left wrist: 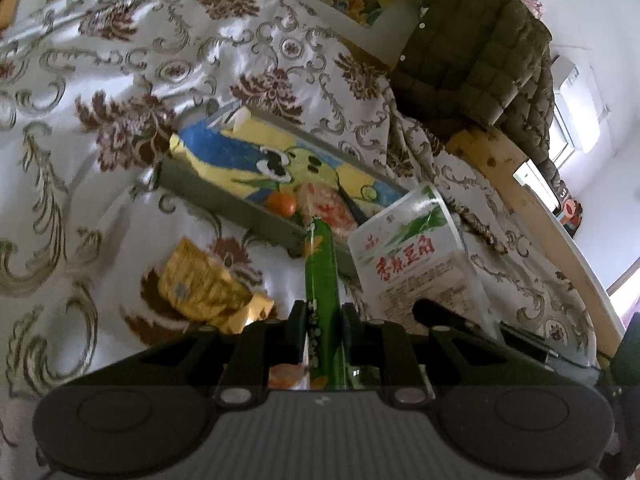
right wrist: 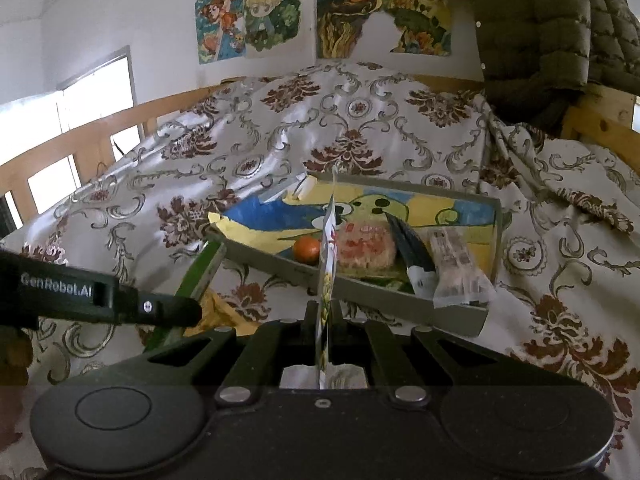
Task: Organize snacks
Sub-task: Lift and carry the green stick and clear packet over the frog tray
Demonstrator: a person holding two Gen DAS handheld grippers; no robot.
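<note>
A: Bedding first: we log a floral quilt (right wrist: 360,128) spread over a wooden-railed bed (right wrist: 80,128), drawings (right wrist: 320,12) taped to the wall, an olive jacket (right wrist: 532,32) hung at the corner.

B: Container?

A: One grey tray (right wrist: 460,312) on the quilt, lined with a painted sheet. We count four items already in it: an orange ball (right wrist: 306,249), a pink-and-red pack (right wrist: 366,246), a dark pouch (right wrist: 412,256) and a clear wrapped bar (right wrist: 456,268).

B: Items in hand?

A: Two. Our left gripper (left wrist: 322,314) is clamped on a green stick pack (left wrist: 320,268), held on end, its tip pointing toward the tray's near edge. Our right gripper (right wrist: 322,312) is pinched tight on a white sachet (right wrist: 328,248), seen edge-on from its own camera, hanging before the tray. In the left view the same sachet (left wrist: 416,256) shows its printed face.

B: Outstanding?

A: A yellow pack (left wrist: 204,284) lies on the quilt, outside the tray, near the left gripper. We judge the job past halfway: four stowed, two carried, at least one loose.

B: Markings?

A: The sachet carries red Chinese characters, apparently 香辣豆角, over a green leaf picture, with a block of fine print too small to read. The stick pack has white lettering we cannot make out. The left gripper, seen from the right camera, reads "GenRobot.AI".
</note>
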